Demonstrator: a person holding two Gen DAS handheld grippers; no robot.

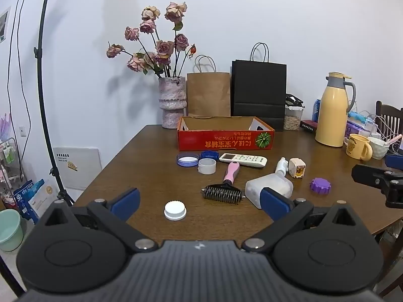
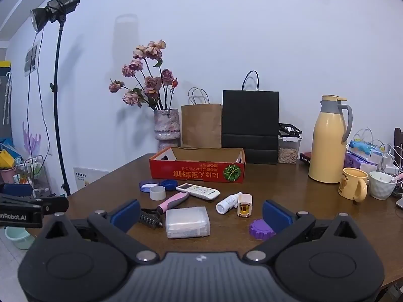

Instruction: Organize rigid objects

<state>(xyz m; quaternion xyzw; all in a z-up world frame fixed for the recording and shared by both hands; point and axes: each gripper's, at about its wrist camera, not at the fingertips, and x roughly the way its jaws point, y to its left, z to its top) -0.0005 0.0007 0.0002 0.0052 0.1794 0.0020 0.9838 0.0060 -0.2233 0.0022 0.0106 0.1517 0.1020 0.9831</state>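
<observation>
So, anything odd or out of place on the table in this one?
Nothing spilled or broken. The red box looks empty, its print upside down to the cameras. Loose caps, a remote, a pet brush and a clear case lie scattered before it, unsorted.

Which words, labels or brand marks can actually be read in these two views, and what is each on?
"unRobot.AI": white lettering, cut off at the frame edge, on the left claw.
Red cardboard box: orange characters printed upside down, not legible.
Remote control: button labels too small.
White wall panel: print blurred.
</observation>
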